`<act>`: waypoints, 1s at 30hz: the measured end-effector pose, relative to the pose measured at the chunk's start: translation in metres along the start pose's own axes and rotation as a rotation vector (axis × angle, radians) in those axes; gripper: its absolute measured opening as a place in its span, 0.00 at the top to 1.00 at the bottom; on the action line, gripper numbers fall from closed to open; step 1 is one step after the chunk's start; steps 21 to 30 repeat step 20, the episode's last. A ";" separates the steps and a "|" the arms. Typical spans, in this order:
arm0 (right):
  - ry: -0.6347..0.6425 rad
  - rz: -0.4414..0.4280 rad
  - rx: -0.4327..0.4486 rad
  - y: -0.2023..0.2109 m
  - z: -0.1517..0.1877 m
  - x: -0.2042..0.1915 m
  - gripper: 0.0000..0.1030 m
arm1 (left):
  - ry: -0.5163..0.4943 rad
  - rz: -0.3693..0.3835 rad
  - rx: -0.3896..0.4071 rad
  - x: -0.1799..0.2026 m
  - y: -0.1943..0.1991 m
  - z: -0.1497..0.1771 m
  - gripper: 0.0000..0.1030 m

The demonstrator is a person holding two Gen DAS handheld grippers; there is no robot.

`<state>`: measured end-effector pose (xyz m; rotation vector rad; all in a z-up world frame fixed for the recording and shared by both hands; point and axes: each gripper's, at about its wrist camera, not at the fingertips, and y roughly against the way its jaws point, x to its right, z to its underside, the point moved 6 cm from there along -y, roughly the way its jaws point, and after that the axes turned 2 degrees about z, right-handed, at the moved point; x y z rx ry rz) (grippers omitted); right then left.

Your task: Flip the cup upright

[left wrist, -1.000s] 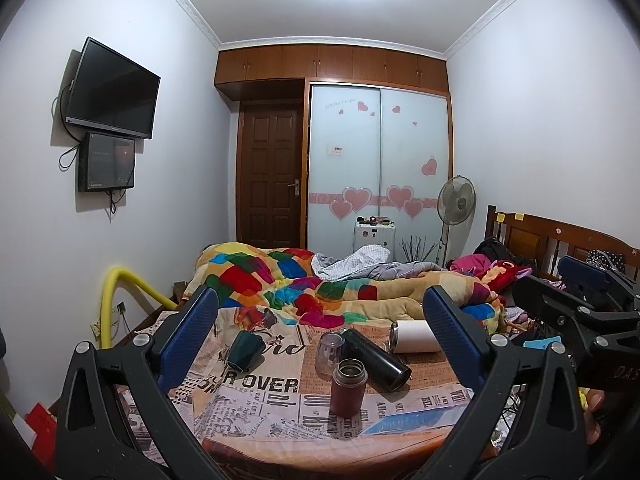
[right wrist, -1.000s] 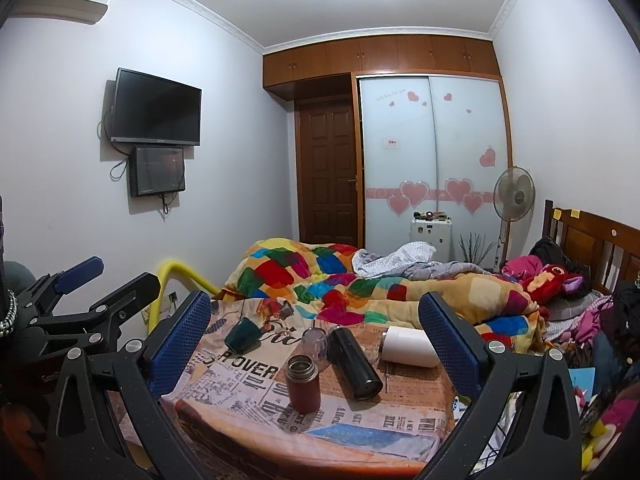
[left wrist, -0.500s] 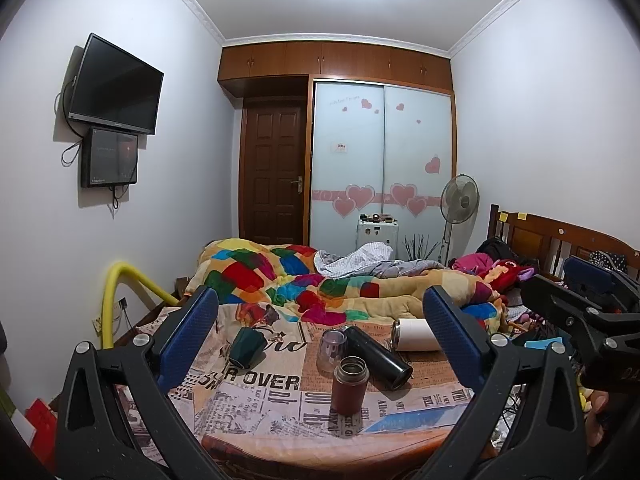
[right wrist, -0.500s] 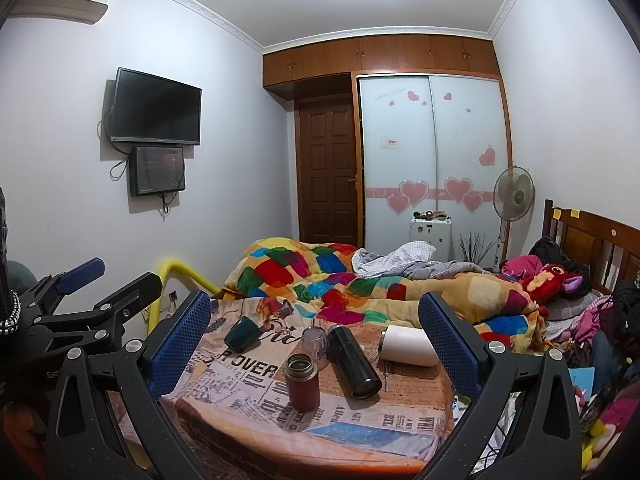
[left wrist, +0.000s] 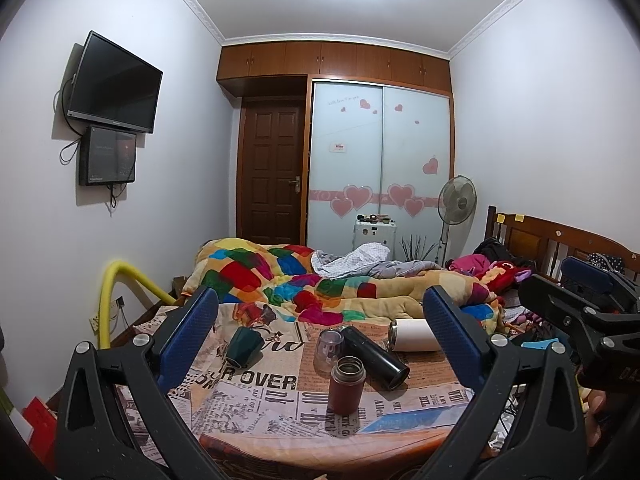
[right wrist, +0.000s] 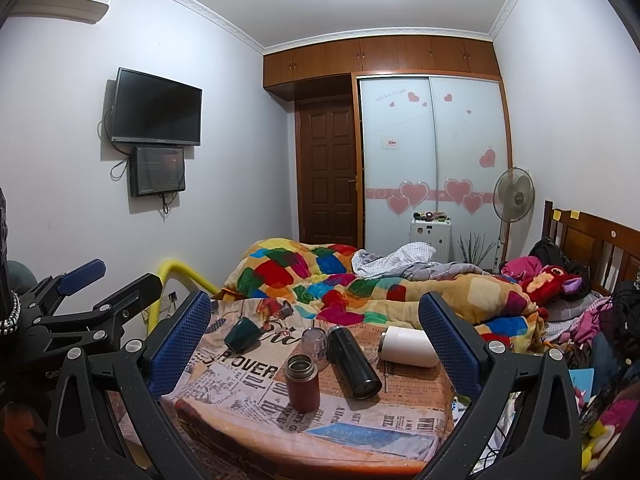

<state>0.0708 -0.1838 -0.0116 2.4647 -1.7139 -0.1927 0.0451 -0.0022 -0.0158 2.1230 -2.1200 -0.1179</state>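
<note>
On a table with a newspaper-print cloth lie several cups. A dark green cup lies on its side at the left. A black flask and a white cup also lie on their sides. A clear glass stands upside down. A brown-red flask stands upright in front. My left gripper and right gripper are both open and empty, held back from the table.
A bed with a colourful quilt lies behind the table. A yellow hose arcs at the left wall. The right gripper's body shows at the right of the left view; the left gripper's body shows at the left of the right view.
Both views have shifted only slightly; the table looks a little closer. Nothing on the table has moved and both grippers stay open.
</note>
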 end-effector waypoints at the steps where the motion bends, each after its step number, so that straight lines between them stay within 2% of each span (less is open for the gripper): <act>1: 0.000 0.000 0.000 0.000 0.000 0.000 0.00 | -0.001 -0.001 0.002 0.001 0.000 0.000 0.00; 9: -0.001 -0.001 0.000 0.000 0.000 0.000 0.00 | -0.004 0.008 0.000 0.014 -0.001 0.002 0.00; 30: 0.000 0.008 -0.003 -0.003 -0.003 -0.002 0.00 | 0.004 0.012 0.000 0.016 0.002 0.004 0.00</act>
